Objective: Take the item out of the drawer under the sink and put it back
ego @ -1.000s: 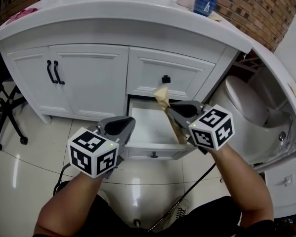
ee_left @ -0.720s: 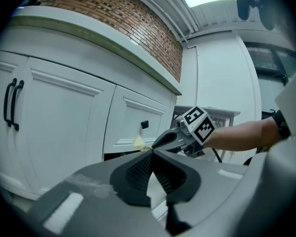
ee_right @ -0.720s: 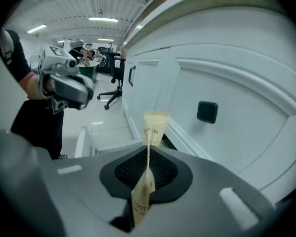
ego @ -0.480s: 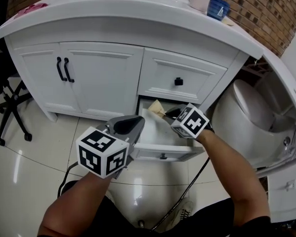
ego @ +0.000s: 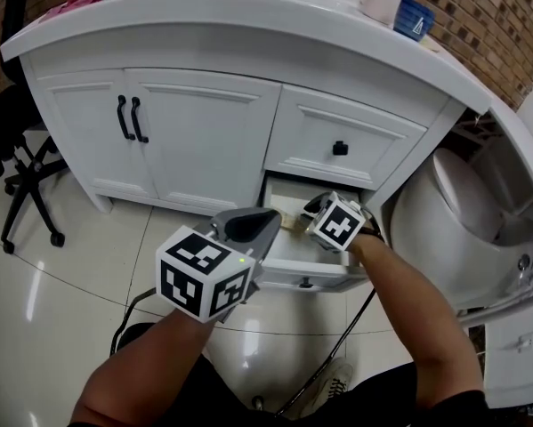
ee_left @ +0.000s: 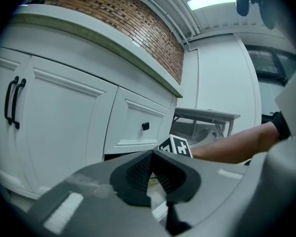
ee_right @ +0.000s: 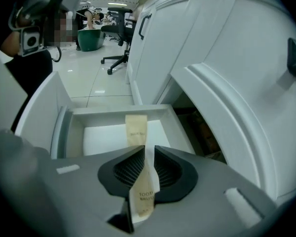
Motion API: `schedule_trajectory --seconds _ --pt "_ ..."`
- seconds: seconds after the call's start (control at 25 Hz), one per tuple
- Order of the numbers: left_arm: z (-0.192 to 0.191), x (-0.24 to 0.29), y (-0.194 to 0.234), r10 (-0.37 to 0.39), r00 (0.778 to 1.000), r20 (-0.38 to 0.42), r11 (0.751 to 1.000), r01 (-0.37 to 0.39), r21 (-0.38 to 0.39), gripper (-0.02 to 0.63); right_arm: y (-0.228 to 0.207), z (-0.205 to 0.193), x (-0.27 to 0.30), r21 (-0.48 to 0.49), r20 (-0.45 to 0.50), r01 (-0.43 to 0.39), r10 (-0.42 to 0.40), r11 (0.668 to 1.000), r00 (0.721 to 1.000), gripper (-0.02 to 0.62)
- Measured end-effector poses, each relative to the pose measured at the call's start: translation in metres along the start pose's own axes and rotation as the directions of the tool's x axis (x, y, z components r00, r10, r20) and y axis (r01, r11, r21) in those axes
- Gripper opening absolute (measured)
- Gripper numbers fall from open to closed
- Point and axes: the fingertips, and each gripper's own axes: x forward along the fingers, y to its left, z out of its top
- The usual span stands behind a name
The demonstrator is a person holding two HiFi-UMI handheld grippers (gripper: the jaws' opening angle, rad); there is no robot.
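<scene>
The lower drawer (ego: 294,279) of the white vanity stands pulled out. My right gripper (ego: 305,215) reaches down into it, shut on a tan paper packet (ego: 289,221). In the right gripper view the packet (ee_right: 137,130) sticks out past the right gripper (ee_right: 145,151) over the drawer's white floor, inside its wall (ee_right: 63,128); I cannot tell whether it touches the floor. My left gripper (ego: 251,228) hovers just left of the drawer front. In its own view the left gripper (ee_left: 151,158) is shut with nothing between the jaws.
Above the open drawer is a shut drawer with a black knob (ego: 340,148). Double cabinet doors with black handles (ego: 128,118) are to the left. A white cup (ego: 380,1) and a blue cup (ego: 417,18) stand on the counter. A toilet (ego: 457,212) is close on the right, an office chair (ego: 26,181) on the left.
My right gripper has come down from above the drawer into it, carrying the packet. The left gripper has stayed near the drawer front.
</scene>
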Motion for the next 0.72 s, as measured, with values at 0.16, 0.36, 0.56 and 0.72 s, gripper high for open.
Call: schedule_trajectory --seconds 0.16,0.36,0.56,0.72 --pt "0.0 -0.001 0.0 -0.001 1.0 -0.002 1.0 0.001 0.0 0.006 0.002 -0.002 -0.004 0.014 -0.001 0.011 -0.011 1.0 1.0 0.055" --pt "-0.002 0.0 -0.002 -0.005 1.0 -0.008 1.0 0.005 0.005 0.006 -0.003 0.001 -0.019 0.016 0.018 0.061 -0.061 0.998 0.998 0.054" --pt "-0.004 0.0 -0.001 -0.003 1.0 -0.019 1.0 0.003 0.012 0.006 -0.015 0.013 -0.05 0.117 0.136 0.137 -0.153 0.984 0.979 0.008" --pt "-0.003 -0.004 -0.001 0.0 1.0 -0.015 1.0 0.0 0.019 0.006 -0.013 0.019 -0.081 0.232 0.248 0.107 -0.165 0.967 0.955 0.008"
